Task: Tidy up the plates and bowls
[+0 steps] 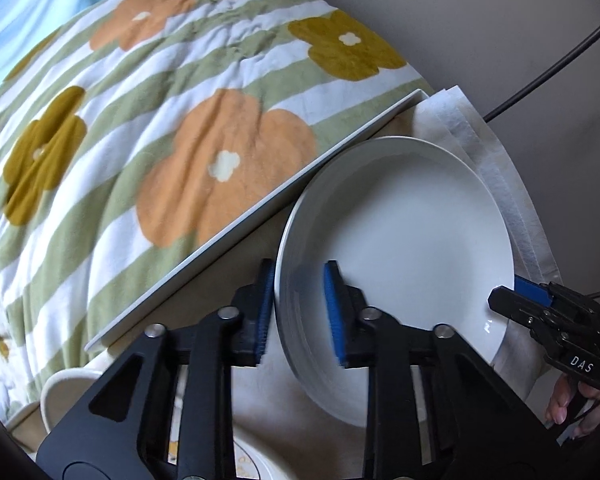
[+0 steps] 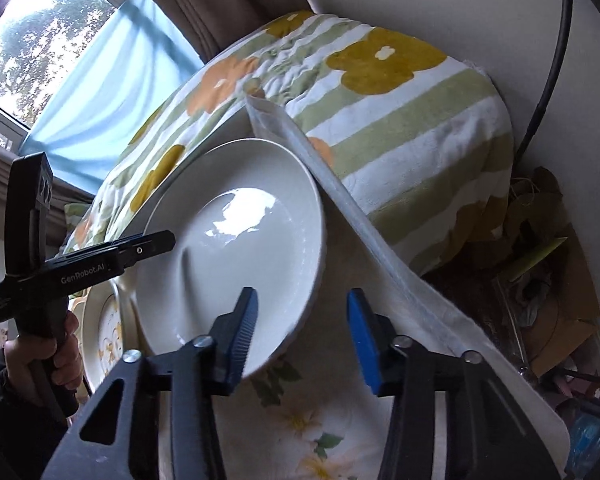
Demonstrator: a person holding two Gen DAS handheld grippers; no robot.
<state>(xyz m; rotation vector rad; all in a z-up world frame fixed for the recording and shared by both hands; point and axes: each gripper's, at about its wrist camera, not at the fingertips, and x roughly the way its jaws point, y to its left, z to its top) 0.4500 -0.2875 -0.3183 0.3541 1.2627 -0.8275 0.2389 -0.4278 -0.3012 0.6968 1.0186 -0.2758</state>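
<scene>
A white plate (image 1: 400,240) sits on the cloth-covered table; it also shows in the right wrist view (image 2: 236,248). My left gripper (image 1: 298,312) is open, its jaws astride the plate's near left rim without closing on it. My right gripper (image 2: 302,340) is open, its jaws astride the plate's right rim; it shows at the right edge of the left wrist view (image 1: 532,300). A patterned plate (image 2: 104,332) lies under the white plate's left side. A cream bowl (image 1: 64,396) sits at the lower left.
A bed with a flowered green-striped blanket (image 1: 160,140) runs alongside the table, behind a white board edge (image 1: 260,212). Folded white cloth (image 2: 340,184) lies past the plate. A black cable (image 1: 560,56) hangs on the wall. Clutter and boxes (image 2: 548,280) sit at right.
</scene>
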